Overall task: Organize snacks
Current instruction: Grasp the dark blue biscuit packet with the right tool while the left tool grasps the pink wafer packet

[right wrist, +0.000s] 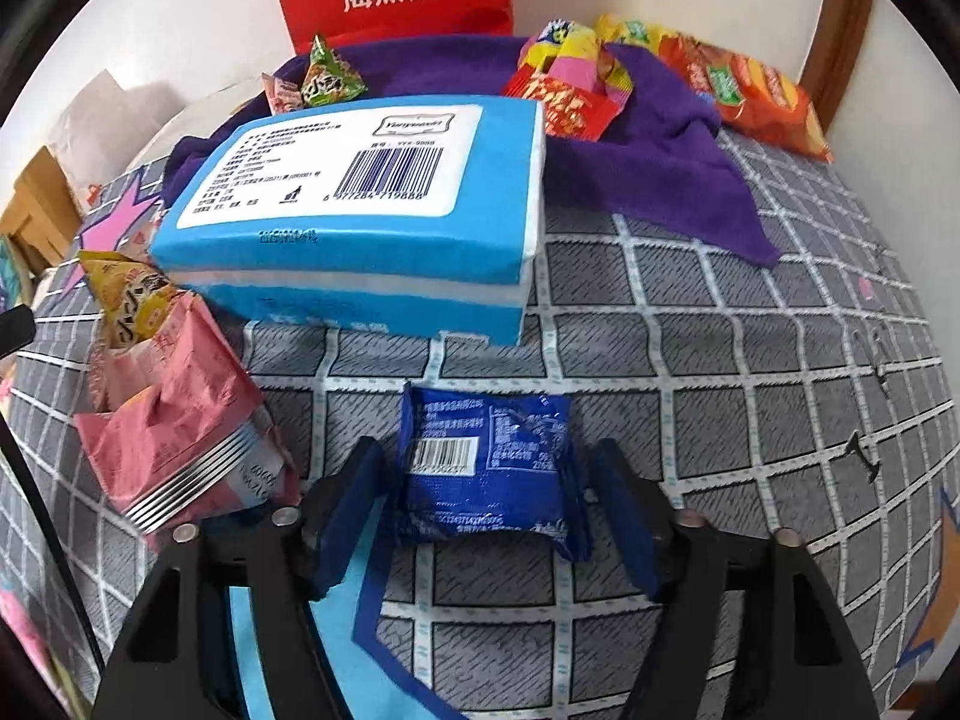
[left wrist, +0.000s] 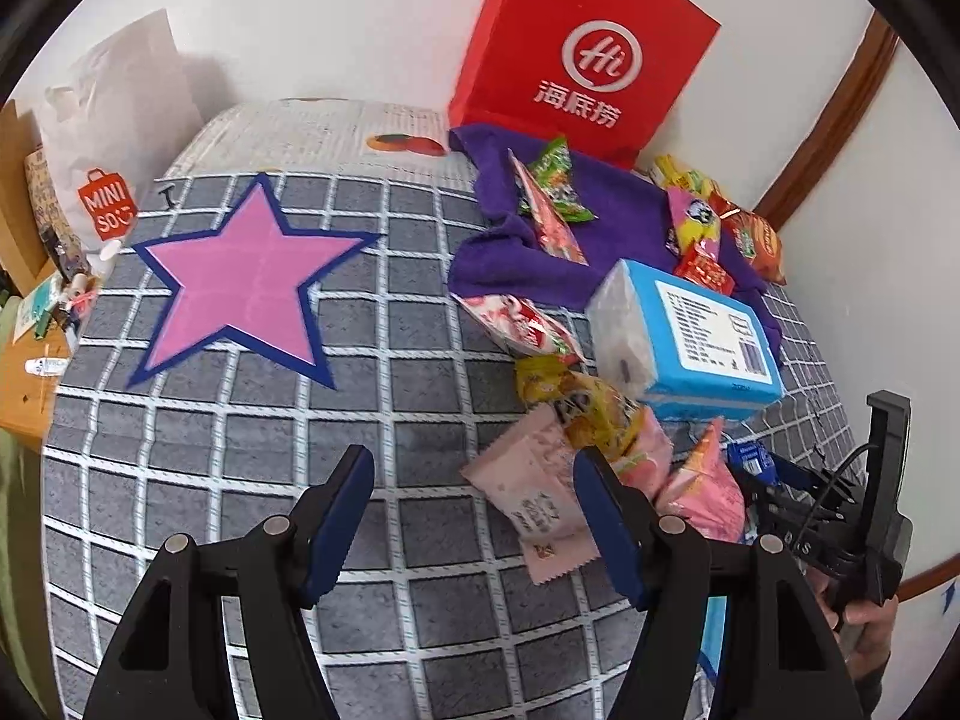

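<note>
My right gripper points down at the checked quilt, shut on a small dark blue snack packet whose two sides meet the pads. The packet lies flat, barcode up, in front of a blue tissue pack. My left gripper hangs open over the quilt with nothing between its fingers. Its right finger overlaps a pale pink packet. A yellow packet and more pink packets lie just beyond. A pink star patch is at the left.
A purple towel near the wall carries several snack packets. Behind it stands a red paper bag. A white shopping bag and a wooden table are at the left. A light blue patch lies under the right gripper.
</note>
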Tool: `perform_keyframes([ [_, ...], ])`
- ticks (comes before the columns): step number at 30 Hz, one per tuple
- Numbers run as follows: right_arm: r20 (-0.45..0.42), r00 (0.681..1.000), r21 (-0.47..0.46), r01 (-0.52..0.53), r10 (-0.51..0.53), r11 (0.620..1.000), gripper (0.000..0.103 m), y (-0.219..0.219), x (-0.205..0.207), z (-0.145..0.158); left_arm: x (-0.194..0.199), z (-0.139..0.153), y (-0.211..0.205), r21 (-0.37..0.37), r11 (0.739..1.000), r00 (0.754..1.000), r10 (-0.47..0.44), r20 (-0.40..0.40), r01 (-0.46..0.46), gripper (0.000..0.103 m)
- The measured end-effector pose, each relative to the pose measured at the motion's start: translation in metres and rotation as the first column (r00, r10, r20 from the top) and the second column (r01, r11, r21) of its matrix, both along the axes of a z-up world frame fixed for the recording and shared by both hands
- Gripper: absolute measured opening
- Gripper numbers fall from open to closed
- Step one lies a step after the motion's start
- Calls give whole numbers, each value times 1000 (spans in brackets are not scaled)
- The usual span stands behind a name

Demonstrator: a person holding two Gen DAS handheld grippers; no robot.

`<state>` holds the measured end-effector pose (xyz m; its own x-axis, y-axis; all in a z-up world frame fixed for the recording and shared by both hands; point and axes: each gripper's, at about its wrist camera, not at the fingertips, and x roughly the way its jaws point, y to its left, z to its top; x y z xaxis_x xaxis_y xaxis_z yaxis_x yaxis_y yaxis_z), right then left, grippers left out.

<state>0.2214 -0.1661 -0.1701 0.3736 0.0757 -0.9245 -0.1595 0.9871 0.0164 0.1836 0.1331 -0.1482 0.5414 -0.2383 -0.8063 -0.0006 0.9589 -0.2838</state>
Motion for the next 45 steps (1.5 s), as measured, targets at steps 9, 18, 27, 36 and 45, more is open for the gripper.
perform_keyframes([
  [9,21,998,52,56,-57,997,53,-31,-7,19,9,-23,-37,-11,999,996,-54,-65,53,67],
  [18,40,994,101,101,-106,990,53,-50,-9,33,19,-41,-39,-52,999,996,0,-85,-5,51],
  [27,66,992,144,99,-109,985,53,-54,-14,47,13,-26,-31,-33,999,998,1,-58,-3,32],
  [36,93,990,153,90,-105,984,53,-51,-22,69,-8,5,-22,-45,999,1000,-9,7,9,11],
  [45,124,990,162,52,-72,985,53,-41,-33,91,-15,3,-24,-13,1000,1000,-6,-22,6,14],
])
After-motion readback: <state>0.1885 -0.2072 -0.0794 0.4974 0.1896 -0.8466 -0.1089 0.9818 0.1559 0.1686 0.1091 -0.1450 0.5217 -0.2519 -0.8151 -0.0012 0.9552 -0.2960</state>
